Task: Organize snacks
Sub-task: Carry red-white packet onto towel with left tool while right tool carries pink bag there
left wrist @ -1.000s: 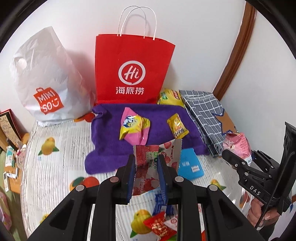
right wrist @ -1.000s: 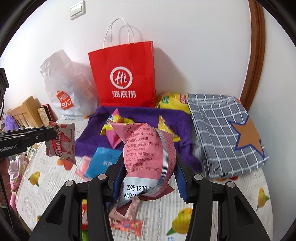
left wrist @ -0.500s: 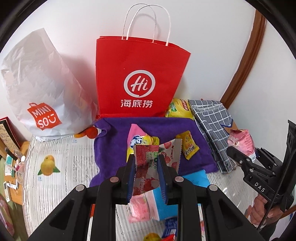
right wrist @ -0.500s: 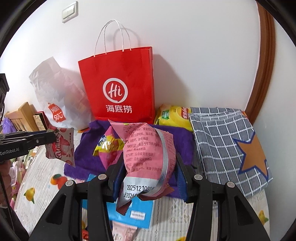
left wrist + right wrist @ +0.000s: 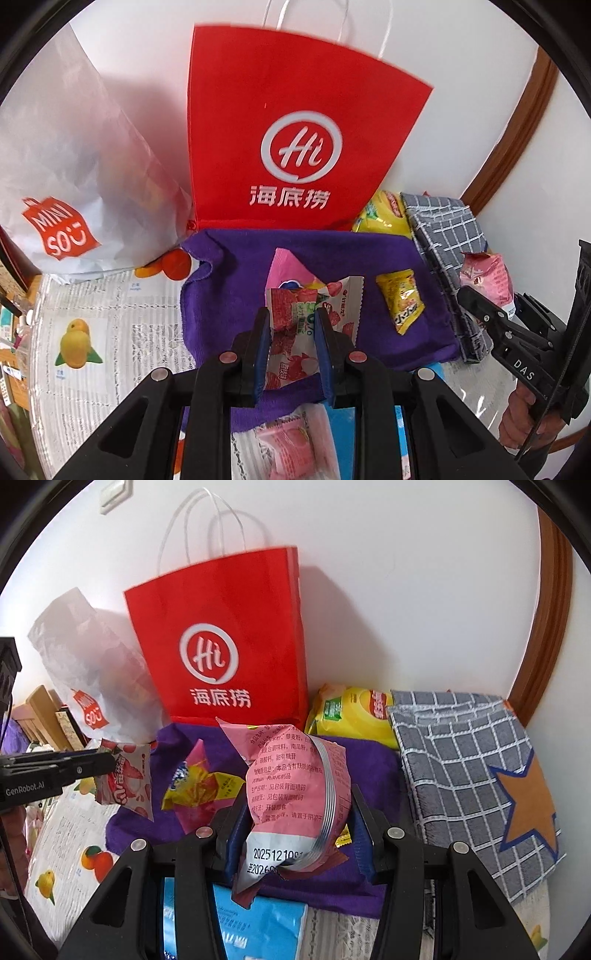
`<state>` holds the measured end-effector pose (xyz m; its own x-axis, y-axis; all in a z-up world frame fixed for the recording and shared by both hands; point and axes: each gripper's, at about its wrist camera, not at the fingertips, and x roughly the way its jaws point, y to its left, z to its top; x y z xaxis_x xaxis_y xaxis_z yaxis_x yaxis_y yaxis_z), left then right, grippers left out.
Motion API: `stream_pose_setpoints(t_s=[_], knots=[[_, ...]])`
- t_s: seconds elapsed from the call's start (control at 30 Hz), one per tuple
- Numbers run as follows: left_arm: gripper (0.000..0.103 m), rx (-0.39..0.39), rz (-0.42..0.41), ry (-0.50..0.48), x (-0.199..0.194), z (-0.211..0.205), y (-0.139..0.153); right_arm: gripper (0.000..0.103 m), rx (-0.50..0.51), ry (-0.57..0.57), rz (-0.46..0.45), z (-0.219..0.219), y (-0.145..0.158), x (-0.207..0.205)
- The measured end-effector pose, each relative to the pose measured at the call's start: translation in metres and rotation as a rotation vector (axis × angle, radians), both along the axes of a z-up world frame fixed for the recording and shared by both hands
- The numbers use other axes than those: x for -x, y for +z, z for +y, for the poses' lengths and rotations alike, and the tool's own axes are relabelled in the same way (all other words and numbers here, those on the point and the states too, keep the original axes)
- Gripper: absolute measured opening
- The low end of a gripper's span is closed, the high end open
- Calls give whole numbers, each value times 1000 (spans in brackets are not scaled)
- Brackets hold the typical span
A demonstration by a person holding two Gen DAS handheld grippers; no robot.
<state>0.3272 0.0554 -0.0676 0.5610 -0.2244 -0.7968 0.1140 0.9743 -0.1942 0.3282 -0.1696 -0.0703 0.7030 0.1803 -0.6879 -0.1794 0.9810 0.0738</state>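
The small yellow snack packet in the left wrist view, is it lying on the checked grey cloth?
No, the small yellow snack packet lies on the purple towel, apart from the checked grey cloth at its right.

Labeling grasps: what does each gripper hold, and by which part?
Left gripper: strawberry candy packet, pinched across its middle. Right gripper: pink snack bag, gripped at its lower sides.
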Motion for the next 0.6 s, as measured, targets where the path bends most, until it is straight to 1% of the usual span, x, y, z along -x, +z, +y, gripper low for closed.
stream_pose_setpoints(t_s=[0.07, 0.2, 0.33, 0.6], knots=[[22, 5, 14, 0, -5, 1, -8, 48, -5, -5, 11, -1, -7, -6], [22, 46, 37, 12, -12, 7, -24, 48, -2, -4, 26, -2, -20, -16], [22, 40, 57, 17, -20, 11, -33, 48, 1, -7, 40, -2, -33, -24], [22, 41, 90, 26, -25, 16, -45, 48, 3, -5, 95, -2, -56, -32]])
